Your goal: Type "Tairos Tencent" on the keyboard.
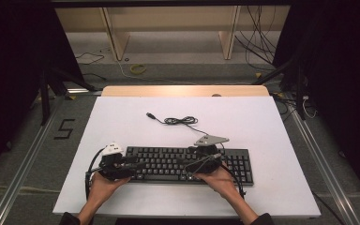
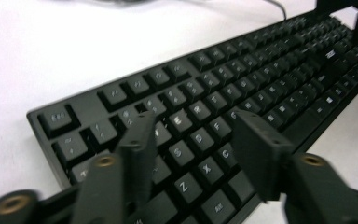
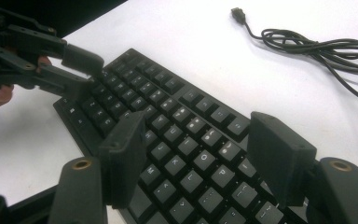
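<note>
While both claws hover over the black keyboard (image 1: 187,164), nothing is gripped: the left claw (image 1: 133,163), seen in its own view, stands part open above the left-hand letter keys with only keycaps beneath its pads, and the right claw (image 1: 192,165) stands wide apart above the right-hand letter keys, also holding nothing. No earlier frame shows how they got there, so I judge only the present gap.

Nearest the person, the keyboard lies flat on the white table (image 1: 122,197), long side parallel to the near edge and a little in from it. I judge it stiff, fairly light for its length, and smooth on its plastic shell, so a pinch on the keys themselves would slip or press them down. Better holds look like the 2 short ends or the thin front and back rims, 1 claw at each end to keep it level.

Farther off, its cable (image 1: 183,121) runs from the back edge in a loose coil, ending in a USB plug (image 1: 150,115) lying free on the table. That cord will drag and may snag if the keyboard slides toward the person.

Bare table lies on both sides and behind the coil, giving room to shift it; the far wooden edge (image 1: 185,90) and side edges are well apart from it.
</note>
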A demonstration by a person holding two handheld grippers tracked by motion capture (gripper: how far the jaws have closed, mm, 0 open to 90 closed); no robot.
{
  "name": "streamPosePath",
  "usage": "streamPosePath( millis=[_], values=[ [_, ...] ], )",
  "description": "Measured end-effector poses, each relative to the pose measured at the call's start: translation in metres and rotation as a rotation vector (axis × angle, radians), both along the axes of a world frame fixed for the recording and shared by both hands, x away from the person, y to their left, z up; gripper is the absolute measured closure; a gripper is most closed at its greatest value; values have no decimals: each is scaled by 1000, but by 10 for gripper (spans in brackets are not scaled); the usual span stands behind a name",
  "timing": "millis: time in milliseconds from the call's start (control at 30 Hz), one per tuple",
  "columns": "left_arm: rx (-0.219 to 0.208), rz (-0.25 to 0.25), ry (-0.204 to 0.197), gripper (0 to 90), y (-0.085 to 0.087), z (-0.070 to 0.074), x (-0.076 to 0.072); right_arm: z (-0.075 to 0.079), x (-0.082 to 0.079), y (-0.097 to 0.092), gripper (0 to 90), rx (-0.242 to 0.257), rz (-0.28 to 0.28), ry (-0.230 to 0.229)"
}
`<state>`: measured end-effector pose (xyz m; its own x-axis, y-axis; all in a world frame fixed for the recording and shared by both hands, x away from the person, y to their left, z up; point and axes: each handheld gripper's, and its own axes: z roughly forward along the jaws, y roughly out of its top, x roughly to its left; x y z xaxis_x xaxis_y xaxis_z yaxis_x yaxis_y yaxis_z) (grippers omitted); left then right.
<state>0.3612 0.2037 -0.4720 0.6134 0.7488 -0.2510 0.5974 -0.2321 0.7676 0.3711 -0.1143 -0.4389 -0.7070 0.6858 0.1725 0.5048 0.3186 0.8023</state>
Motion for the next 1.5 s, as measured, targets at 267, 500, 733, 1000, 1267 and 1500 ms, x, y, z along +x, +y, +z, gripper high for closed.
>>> streamPosePath(
  millis=[267, 500, 733, 1000, 1267, 1500],
  values=[
    [32, -2, 26, 714, -3, -1, 3, 0, -1, 0, 375, -3, -5, -7],
    [71, -19, 29, 834, -10, -1, 5, 1, -2, 1, 373, -3, -3, -11],
    [87, -19, 28, 892, -12, -3, 8, 1, -2, 1, 363, -1, 1, -11],
    [98, -21, 38, 893, -14, -4, 9, 1, -3, 2, 348, 4, 5, -16],
    [105, -21, 51, 893, -15, -5, 10, 3, -4, 2, 341, 6, 5, -16],
    [115, -21, 63, 894, -15, -8, 11, 3, -4, 1, 336, 5, 2, -21]
  ],
)
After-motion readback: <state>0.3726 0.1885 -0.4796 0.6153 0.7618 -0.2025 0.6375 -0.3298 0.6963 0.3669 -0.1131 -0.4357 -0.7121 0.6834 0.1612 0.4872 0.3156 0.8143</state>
